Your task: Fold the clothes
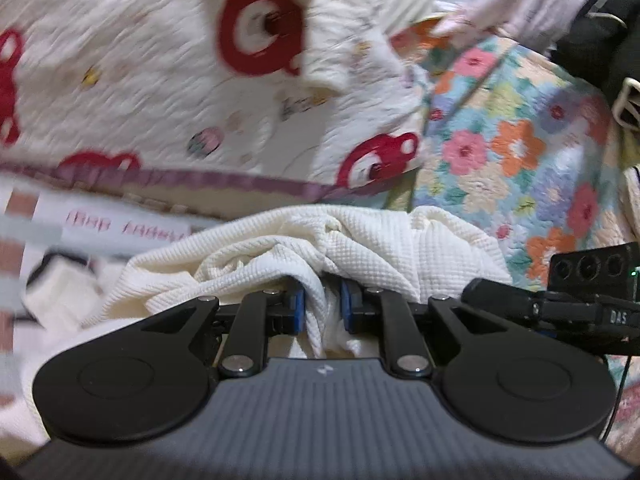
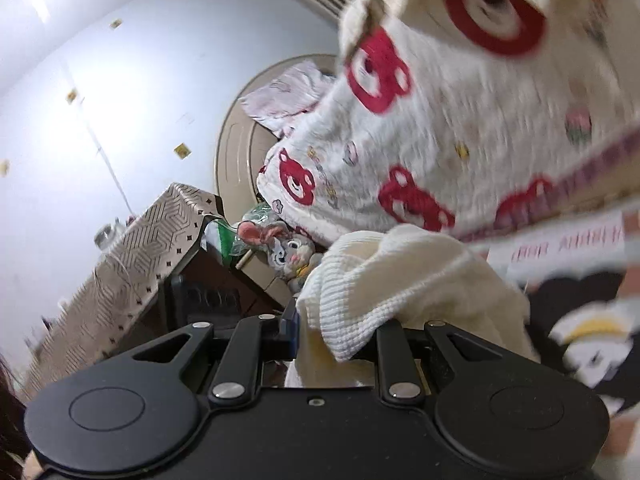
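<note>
A cream waffle-knit garment [image 1: 320, 240] is bunched up in front of my left gripper [image 1: 323, 304]. Its blue pads [image 1: 298, 308] are shut on a fold of the cloth. In the right wrist view the same cream garment [image 2: 404, 272] hangs over my right gripper [image 2: 336, 332], which is shut on it near a ribbed edge [image 2: 344, 320]. One blue pad [image 2: 294, 328] shows. Cloth covers the other finger. Both views are blurred by motion.
A white quilt with red bears [image 1: 140, 80] [image 2: 440, 140] lies behind, beside a floral quilt [image 1: 520, 140]. A black housing with round holes [image 1: 588, 268] is close at the right. A plush rabbit [image 2: 288, 248], a patterned box [image 2: 140, 248] and a black printed garment [image 2: 592, 340] are nearby.
</note>
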Demonstrator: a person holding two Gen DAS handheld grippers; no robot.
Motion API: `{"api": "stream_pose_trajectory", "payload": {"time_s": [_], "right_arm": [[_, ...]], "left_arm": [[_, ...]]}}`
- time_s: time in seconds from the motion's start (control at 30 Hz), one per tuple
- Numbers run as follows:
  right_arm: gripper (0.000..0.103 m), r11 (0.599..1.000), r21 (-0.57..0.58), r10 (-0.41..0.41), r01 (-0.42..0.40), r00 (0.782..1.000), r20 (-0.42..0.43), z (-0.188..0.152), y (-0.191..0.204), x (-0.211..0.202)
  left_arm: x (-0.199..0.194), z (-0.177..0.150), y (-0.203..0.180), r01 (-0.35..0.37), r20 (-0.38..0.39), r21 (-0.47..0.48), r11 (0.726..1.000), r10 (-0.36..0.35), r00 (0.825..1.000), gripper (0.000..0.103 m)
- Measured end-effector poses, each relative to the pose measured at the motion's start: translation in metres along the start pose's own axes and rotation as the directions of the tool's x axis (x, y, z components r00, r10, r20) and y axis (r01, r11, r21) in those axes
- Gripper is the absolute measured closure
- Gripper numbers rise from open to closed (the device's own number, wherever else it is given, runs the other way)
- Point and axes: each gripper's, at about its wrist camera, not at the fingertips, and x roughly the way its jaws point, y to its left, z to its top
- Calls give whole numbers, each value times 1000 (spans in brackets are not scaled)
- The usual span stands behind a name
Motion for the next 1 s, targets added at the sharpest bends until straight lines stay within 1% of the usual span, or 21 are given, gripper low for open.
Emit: {"api": "stream_pose_trajectory", "payload": {"time_s": [0.07,0.17,0.3,0.37,0.4,0.43,0.47,0.5,0.53,0.57,0.6,0.63,0.67,0.7,0.73,0.77,0.8,0.87,0.9,0.93,1.0], "right_arm": [[81,998,-60,-15,16,1000,18,13,15,-12],[81,994,-111,-14,21,998,67,30,31,-35],[81,986,-165,-5,28,990,138,43,41,-58],[81,983,-181,-13,45,984,176,47,37,-62],[81,979,-189,-33,71,980,195,50,30,-61],[81,974,-201,-66,108,976,208,52,21,-57],[78,961,-218,-123,169,969,213,55,7,-48],[63,943,-237,-183,234,959,216,57,-7,-38],[54,896,-288,-284,337,935,212,58,-26,-24],[40,827,-328,-396,457,887,239,57,-43,-12],[40,718,-361,-532,596,803,269,52,-65,1],[39,593,-385,-645,707,703,299,47,-88,14],[39,550,-394,-696,736,665,270,41,-112,20],[40,575,-370,-702,730,672,235,34,-129,18],[40,597,-346,-707,724,679,199,27,-146,16],[40,616,-328,-709,716,686,164,16,-157,14],[40,634,-309,-710,709,692,129,6,-168,13],[40,668,-268,-708,694,704,58,-16,-189,9],[40,683,-248,-705,687,709,22,-27,-199,8],[40,690,-235,-707,685,708,-13,-39,-205,9],[40,703,-203,-705,681,706,-72,-64,-212,10]], "left_arm": [[0,16,-19,25,17,43,999,-26,1000,88],[0,34,-43,79,38,87,993,-83,996,88],[13,52,-54,175,41,96,980,-180,983,88],[28,59,-48,154,42,98,983,-158,986,88],[38,60,-43,85,56,119,989,-93,994,88],[48,60,-38,1,79,143,990,-12,997,85],[61,56,-28,-146,129,174,974,125,984,85],[73,50,-12,-276,162,185,943,248,955,85],[85,44,4,-401,195,192,896,366,910,82],[96,37,21,-507,213,189,841,469,857,81],[106,29,47,-555,155,161,816,534,831,81],[111,20,71,-566,75,122,815,561,824,81],[112,8,91,-562,8,89,822,564,826,79],[110,-8,108,-561,-38,81,824,565,824,76],[109,-22,118,-580,-67,109,808,588,806,68],[108,-35,129,-597,-96,138,790,611,786,60],[107,-48,139,-613,-123,168,772,634,764,58],[106,-66,160,-650,-177,217,728,684,708,56],[103,-76,172,-665,-213,224,713,701,680,54],[98,-84,183,-676,-251,216,704,709,659,51],[86,-99,198,-698,-317,183,693,713,625,50]]}}
